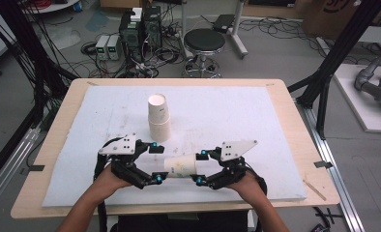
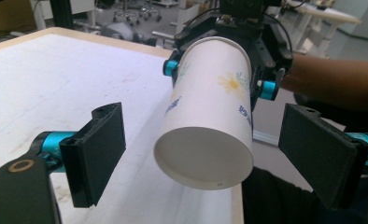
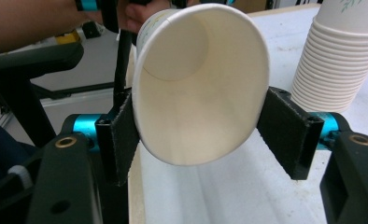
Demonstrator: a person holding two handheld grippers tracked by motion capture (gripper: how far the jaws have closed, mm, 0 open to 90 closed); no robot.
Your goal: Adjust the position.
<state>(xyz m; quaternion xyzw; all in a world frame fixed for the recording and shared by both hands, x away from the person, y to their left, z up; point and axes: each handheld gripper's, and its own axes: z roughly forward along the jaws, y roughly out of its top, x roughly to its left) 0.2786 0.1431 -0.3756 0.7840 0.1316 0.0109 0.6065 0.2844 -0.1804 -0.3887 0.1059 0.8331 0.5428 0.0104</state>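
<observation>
The paper cup (image 1: 180, 166) hangs sideways just above the near part of the worktop (image 1: 58, 145), between the 2 grippers. It is empty: the right gripper view looks straight into its bare white inside (image 3: 196, 93). It looks very light and thin-walled, so it should crush or go oval under a hard squeeze; its mouth already looks slightly oval where it is pinched. The stiffest place to hold is the rolled rim, or the base ring.

The right gripper (image 1: 198, 168) has its jaws closed on the cup's mouth end, pads pressing both sides. The left gripper (image 1: 155, 162) has its jaws spread wide around the base end, clear of the wall.

Farther back on the white mat stands a stack of cups (image 1: 159, 117), upside down, so nothing can be in it.
</observation>
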